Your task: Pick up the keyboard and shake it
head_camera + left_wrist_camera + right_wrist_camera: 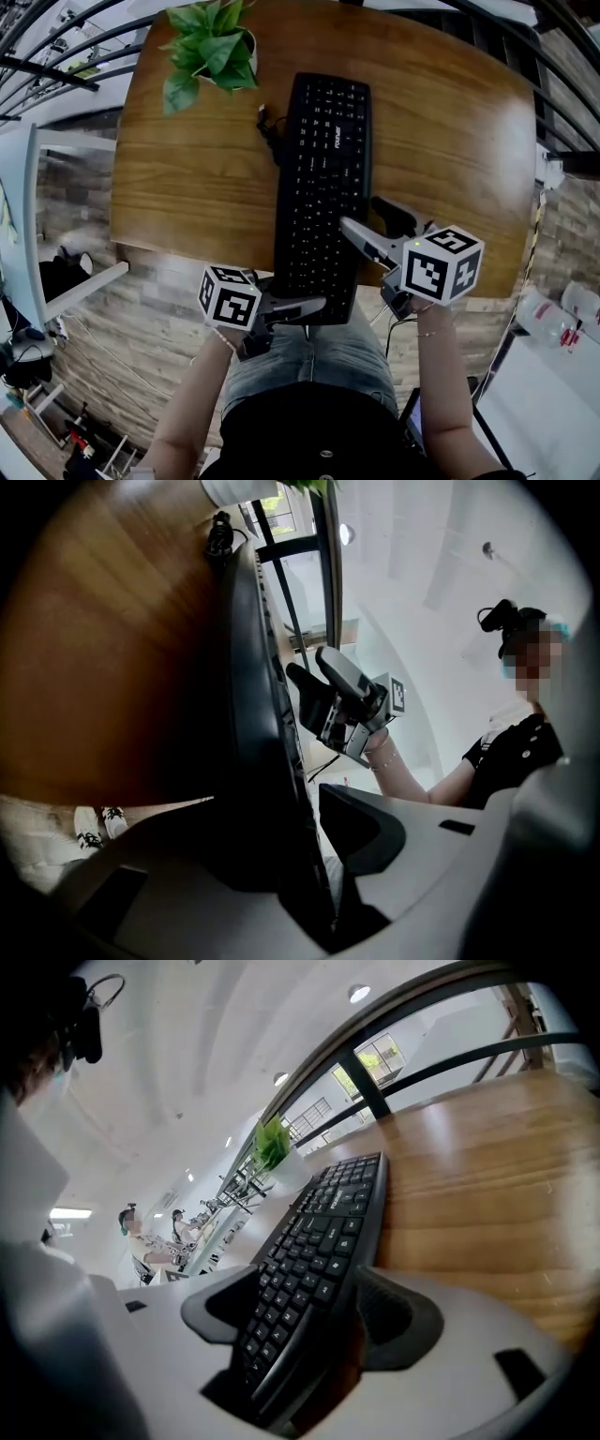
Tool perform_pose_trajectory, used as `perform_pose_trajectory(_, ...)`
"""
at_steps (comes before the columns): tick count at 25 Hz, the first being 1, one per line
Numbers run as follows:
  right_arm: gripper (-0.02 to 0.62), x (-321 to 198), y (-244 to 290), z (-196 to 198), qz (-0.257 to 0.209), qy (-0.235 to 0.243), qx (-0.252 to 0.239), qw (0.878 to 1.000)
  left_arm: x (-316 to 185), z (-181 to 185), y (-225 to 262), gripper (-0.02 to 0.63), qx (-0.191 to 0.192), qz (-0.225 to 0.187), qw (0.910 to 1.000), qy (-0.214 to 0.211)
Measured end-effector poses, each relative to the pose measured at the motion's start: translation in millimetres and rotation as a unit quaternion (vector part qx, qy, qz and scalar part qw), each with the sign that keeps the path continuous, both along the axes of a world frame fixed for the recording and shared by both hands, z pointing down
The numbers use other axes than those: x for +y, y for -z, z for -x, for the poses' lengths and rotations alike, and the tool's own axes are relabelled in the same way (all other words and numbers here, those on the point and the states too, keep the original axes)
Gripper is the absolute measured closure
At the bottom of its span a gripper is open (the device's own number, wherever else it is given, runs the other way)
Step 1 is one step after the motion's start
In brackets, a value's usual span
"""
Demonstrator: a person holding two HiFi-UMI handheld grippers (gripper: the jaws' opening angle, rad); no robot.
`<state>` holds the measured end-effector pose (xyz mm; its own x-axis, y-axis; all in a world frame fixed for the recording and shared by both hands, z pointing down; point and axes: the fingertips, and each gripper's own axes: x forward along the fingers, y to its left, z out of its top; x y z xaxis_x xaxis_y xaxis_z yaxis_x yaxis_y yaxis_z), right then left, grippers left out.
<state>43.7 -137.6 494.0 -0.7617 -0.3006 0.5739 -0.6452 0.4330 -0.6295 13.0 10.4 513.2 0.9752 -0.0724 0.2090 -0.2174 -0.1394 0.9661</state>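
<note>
Grips keyboard [323, 178] at its near-left corner with left gripper [314, 307], jaws clamped on the thin edge. Straddles the right long edge with right gripper [361, 213], jaws apart, one finger over the keys, the other beside the edge, no squeeze visible. Keyboard location: lengthwise on wooden table [187, 187], near end hanging past the table edge toward the lap; cannot tell whether lifted off the wood at all. Main risk, judging from this: lifting or shaking on the single corner clamp, so probably pivots about that corner, sags at the far end, slides out of the pads. Needs the right jaws closed first. Could also land the right upper finger on keys instead of the body, pressing or popping caps. Could jam the lower right finger against the wood if closing while flat. Watch cable [269, 131] at the far left edge: may snag or go taut on the lift and tug the keyboard back. Watch potted plant [211, 42] near the far end: may get knocked by a swinging end or a dragged cable. On any slip, likely drops toward lap or floor, not back onto the wood, given the overhang.
</note>
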Motion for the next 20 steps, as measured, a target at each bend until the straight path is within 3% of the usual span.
perform_pose_trajectory(5,0.304,-2,3,1,-0.016,-0.014,-0.004,1.000,-4,4,-19,0.472,-0.015,0.003,0.9999,0.007)
perform_pose_trajectory(11,0.304,12,5,0,-0.037,-0.021,-0.003,0.999,0,4,-26,0.474,0.013,0.007,0.9998,0.011)
perform_pose_trajectory(20,0.304,21,11,4,-0.053,-0.042,-0.035,0.997,-1,4,-31,0.466,0.020,-0.017,0.9995,0.015)
